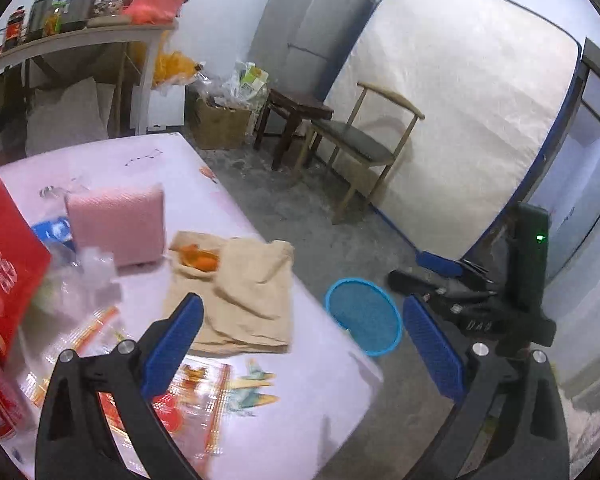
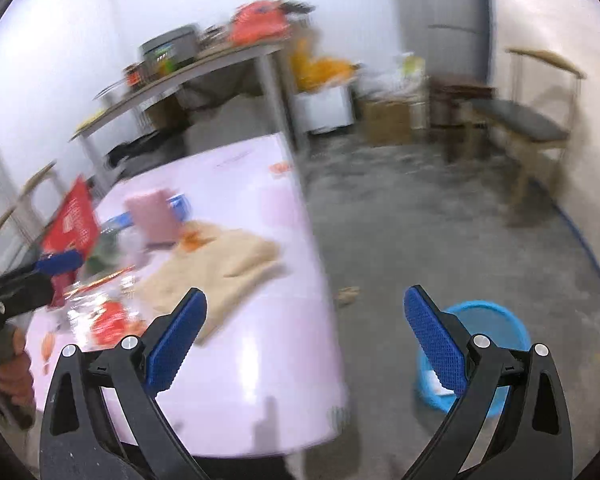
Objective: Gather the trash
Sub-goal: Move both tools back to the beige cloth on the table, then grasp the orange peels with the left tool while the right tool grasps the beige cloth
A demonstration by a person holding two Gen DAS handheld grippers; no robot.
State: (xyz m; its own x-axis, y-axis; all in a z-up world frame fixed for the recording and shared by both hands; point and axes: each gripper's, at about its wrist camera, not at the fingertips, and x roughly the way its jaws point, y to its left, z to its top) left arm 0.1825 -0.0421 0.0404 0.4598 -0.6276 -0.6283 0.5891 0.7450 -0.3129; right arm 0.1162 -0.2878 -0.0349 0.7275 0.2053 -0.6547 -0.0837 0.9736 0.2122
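Observation:
The pink table (image 1: pixel 300 420) carries printed plastic wrappers (image 1: pixel 196 392) at its near end. Crumpled clear plastic (image 1: pixel 84 276) and orange peel (image 1: pixel 200 260) on a beige cloth (image 1: pixel 248 296) lie further back. A blue bin (image 1: pixel 364 316) stands on the floor beside the table. My left gripper (image 1: pixel 300 308) hangs open above the table's edge, nothing between its fingers. My right gripper (image 2: pixel 306 300) is open and empty too, over the table's side with the bin (image 2: pixel 496 328) at its right finger. A white scrap lies in the bin. The wrappers (image 2: pixel 108 320) show blurred.
A pink box (image 1: pixel 118 224) and a red bag (image 1: pixel 4 264) stand on the table. A chair (image 1: pixel 364 144), a dark stool (image 1: pixel 296 108), a cardboard box (image 1: pixel 220 124) and a leaning mattress (image 1: pixel 460 100) line the far wall. A cluttered side table (image 1: pixel 80 36) stands behind.

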